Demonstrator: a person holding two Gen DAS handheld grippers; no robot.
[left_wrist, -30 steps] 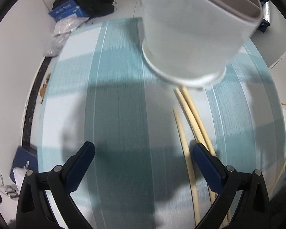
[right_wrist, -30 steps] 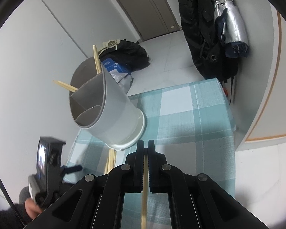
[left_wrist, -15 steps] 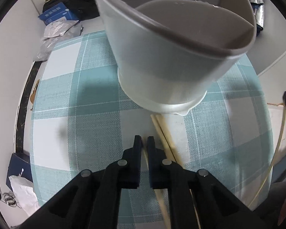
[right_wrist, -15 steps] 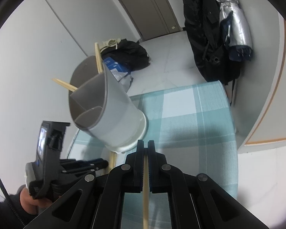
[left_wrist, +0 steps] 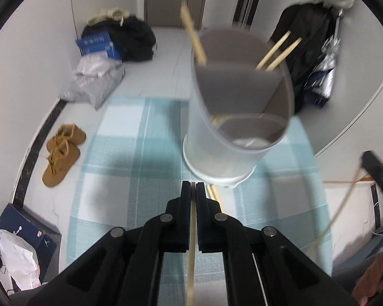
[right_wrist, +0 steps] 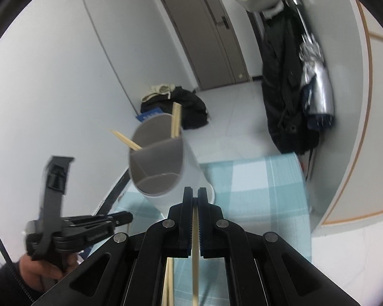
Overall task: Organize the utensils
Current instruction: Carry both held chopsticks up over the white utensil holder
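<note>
left gripper [left_wrist: 193,187] closed on one chopstick [left_wrist: 191,242] – thin stick needs pinched jaws | right gripper [right_wrist: 195,193] closed on another chopstick [right_wrist: 196,250] | holder [left_wrist: 217,137] upright on checked cloth [left_wrist: 130,168], just ahead – ready to receive | count: three sticks in holder, two lie at its base [left_wrist: 213,191]

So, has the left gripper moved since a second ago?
Yes. The left gripper has lifted off the teal checked tablecloth, jaws now shut on a pale wooden chopstick, and looks down into the grey divided utensil holder.
</note>
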